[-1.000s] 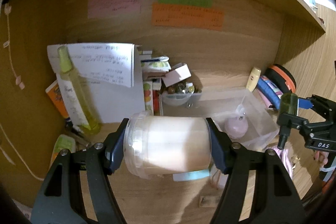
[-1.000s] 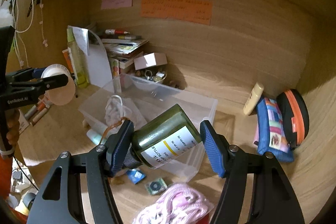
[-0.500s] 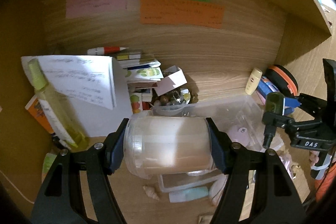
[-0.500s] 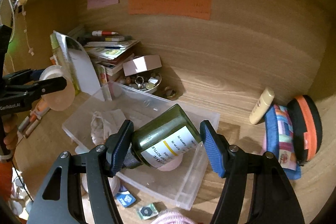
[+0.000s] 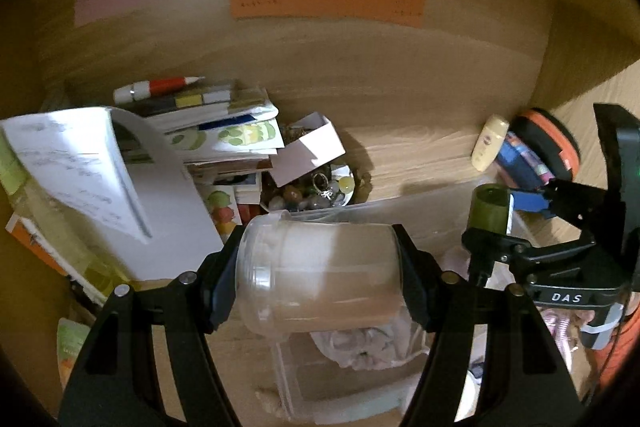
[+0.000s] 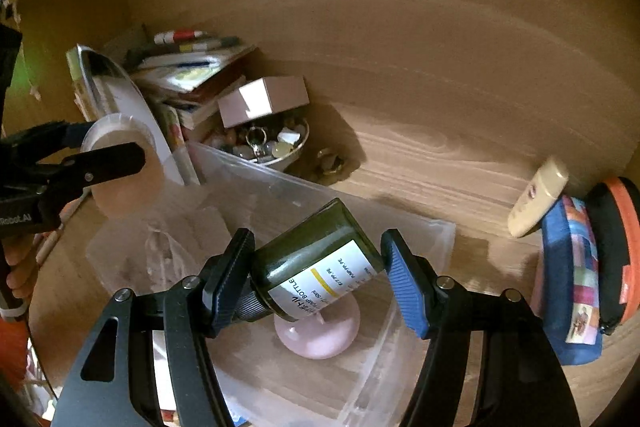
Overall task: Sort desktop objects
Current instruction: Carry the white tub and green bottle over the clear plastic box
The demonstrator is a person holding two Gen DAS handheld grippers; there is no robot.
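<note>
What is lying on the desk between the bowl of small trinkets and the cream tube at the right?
In the right wrist view, bare wood fills most of the stretch from the bowl to the cream tube; only a small dark trinket cluster sits beside the bowl.

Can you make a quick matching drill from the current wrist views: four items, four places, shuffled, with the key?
Items:
1. dark green bottle
2. translucent jar
3. pink dome
4. red and white marker

Places:
A. on top of the book stack
B. between the left gripper jaws
C. on the floor of the clear plastic bin
D. between the right gripper jaws

Pairs: 1-D, 2-B, 3-C, 4-A
</note>
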